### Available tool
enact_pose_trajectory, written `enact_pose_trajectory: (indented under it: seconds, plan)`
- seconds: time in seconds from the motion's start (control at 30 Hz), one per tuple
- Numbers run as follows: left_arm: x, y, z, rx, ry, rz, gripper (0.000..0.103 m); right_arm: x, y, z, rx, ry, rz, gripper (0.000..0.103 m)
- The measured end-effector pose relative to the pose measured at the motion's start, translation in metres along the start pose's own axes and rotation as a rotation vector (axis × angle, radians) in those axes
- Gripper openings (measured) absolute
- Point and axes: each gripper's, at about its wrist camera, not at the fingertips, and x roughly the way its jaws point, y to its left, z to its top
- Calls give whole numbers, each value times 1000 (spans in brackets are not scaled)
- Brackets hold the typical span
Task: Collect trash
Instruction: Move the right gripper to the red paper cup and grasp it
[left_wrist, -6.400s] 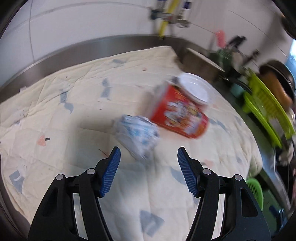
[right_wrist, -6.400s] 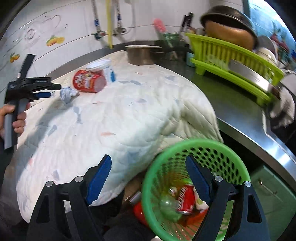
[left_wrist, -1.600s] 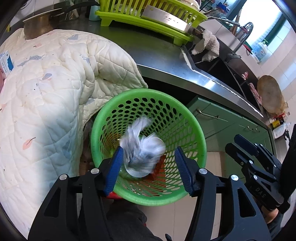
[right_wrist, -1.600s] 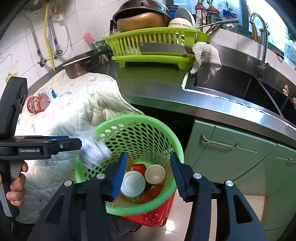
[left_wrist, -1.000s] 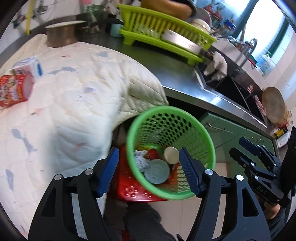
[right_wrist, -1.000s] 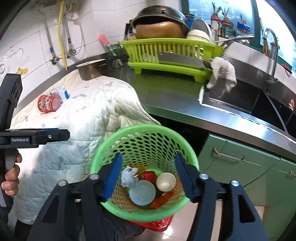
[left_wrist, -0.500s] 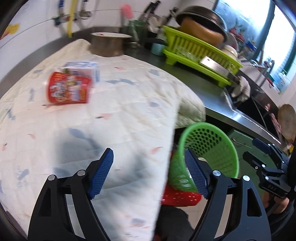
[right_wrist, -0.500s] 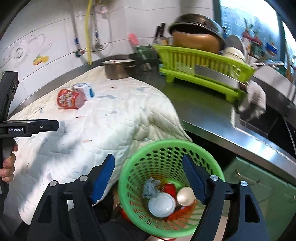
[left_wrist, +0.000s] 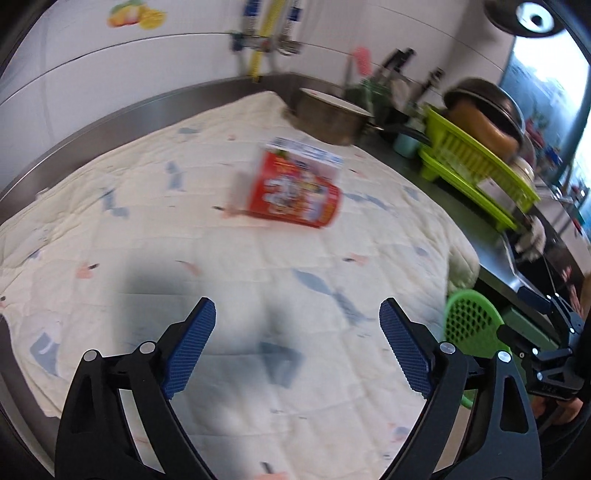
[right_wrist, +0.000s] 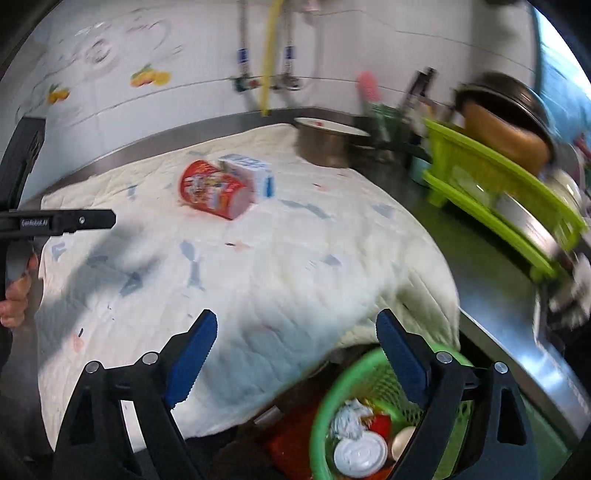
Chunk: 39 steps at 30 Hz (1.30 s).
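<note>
Red printed paper cup (left_wrist: 293, 195): lying on its side on the cream quilted cloth (left_wrist: 229, 280) toward the far edge of the counter (right_wrist: 491, 284), touching a white-and-blue carton (right_wrist: 251, 173). Green perforated plastic basket (right_wrist: 373, 373): below the counter's near edge, holding crumpled paper and lidded cups. Left hand-held gripper (left_wrist: 297, 350) and right hand-held gripper (right_wrist: 295, 354): jaws just widened, spread apart, nothing between. Risk judged: the cup could roll or nudge the carton if approached off-centre.
</note>
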Motion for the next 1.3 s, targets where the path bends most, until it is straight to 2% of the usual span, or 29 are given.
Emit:
enact_pose_trajectory:
  seconds: [0.47,0.73,0.87,0.93,1.3]
  plan:
    - [11,99,8,-134,-21,97,91,98,101,92,-369,42,123,85]
    - [14,139,8,-184,-26,137,91,160,133,136,-558,60,126,85]
    - [18,151,6,-196,-20,150,91,189,144,144,-667,107,111,86]
    - [20,156,6,-202,-17,154,91,204,149,145,-724,120,76,86]
    - [29,167,1,-220,0,156,91,248,168,142,-871,150,1,86]
